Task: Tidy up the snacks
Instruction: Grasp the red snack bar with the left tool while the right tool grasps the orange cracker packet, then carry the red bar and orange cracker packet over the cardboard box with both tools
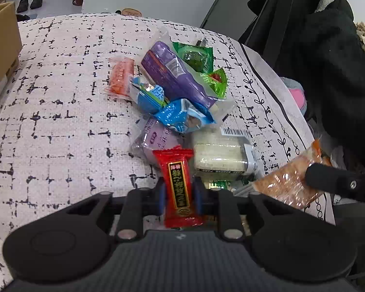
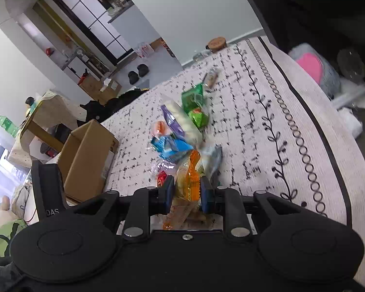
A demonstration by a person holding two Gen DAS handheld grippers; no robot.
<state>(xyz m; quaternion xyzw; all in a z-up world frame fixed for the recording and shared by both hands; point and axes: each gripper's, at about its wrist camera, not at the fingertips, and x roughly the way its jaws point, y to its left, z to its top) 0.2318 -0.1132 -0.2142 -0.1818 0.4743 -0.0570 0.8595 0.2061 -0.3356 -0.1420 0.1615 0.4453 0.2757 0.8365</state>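
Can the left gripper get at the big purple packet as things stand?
Probably not yet: the left gripper has its jaws shut on the red candy packet, so they are occupied. The big purple packet itself lies on top of the pile, uncovered.

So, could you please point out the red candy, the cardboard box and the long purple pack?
red candy [image 1: 178, 182], left wrist view, label middle.
cardboard box [image 2: 85, 158], right wrist view, side wall.
long purple pack [image 1: 172, 77], left wrist view, wrapper middle.

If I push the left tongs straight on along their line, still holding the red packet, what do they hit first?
Probably the pale purple packet just past the red packet in the left tongs, with the white rice-cake pack close to its right. Depth is hard to judge through the fisheye.
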